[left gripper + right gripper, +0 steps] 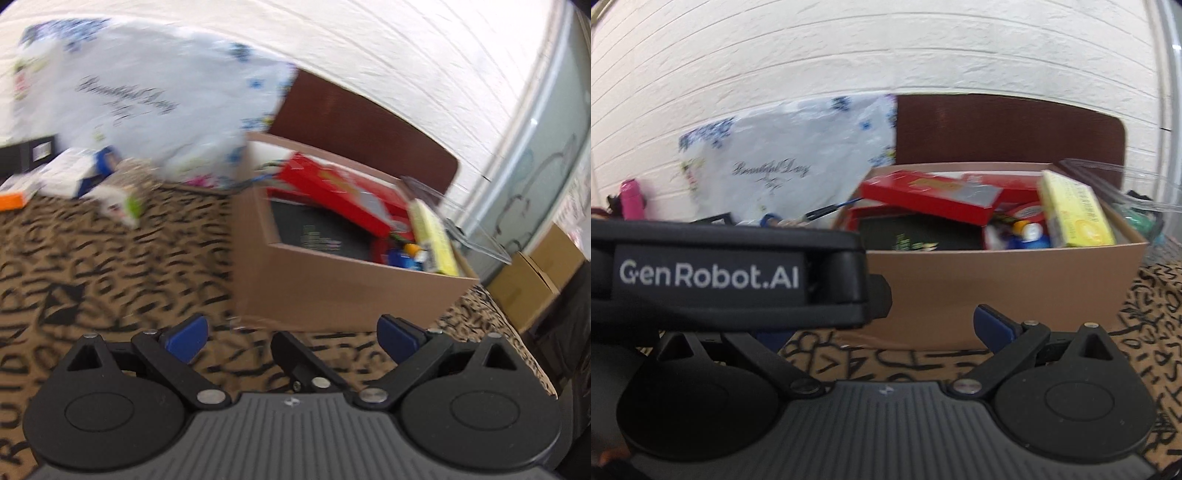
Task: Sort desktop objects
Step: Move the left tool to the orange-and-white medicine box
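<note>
Both tools hang in front of the cardboard box, which stands on the patterned counter and already holds a red box and a yellow box. The left hand-held gripper has its jaws spread wide with nothing between them. The right hand-held gripper also looks spread and empty, though its left finger is partly hidden. Loose packets lie near the white floral bag. A good next reach likely swings left toward those, approaching low and square before closing.
</note>
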{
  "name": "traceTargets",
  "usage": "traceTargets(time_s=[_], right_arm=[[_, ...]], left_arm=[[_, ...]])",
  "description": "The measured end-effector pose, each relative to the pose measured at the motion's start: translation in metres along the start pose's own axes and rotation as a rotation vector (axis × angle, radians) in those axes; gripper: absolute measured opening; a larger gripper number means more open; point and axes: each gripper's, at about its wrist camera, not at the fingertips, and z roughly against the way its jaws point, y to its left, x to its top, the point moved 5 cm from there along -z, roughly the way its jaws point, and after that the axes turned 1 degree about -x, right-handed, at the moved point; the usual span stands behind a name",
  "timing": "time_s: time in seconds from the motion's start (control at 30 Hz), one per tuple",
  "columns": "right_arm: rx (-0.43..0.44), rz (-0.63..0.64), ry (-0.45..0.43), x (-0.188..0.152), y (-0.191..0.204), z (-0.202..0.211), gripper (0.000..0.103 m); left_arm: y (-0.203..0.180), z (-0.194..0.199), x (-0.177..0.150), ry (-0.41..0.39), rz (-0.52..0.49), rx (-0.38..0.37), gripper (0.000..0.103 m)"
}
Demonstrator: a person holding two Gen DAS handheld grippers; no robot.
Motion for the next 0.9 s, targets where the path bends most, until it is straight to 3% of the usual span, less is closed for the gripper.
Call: traceTargets(time_s=[0.2,0.37,0.57,0.9], right_arm=[[0.121,0.042,0.048,-0.004,0.048,-0.015,0.099],[0.179,0.109,0.074,-0.005,0.086,-0.030,0.099],[0.234,0.133,0.082,0.001,0.121,-0.054,0.099],[0.340,0.243,0.059,0.021,0.185,-0.108,0.098]], left_arm=[[0.059,0.019,0.005,-0.039,0.132,0.083,0.101],[0.101,0.032,0.013,-0.083,0.177,0.176,0.101],[0.150,0.042,0.021,-0.117,0.267,0.196,0.101],[0.222,0.049,0.061,-0.169,0.228,0.271,0.100]])
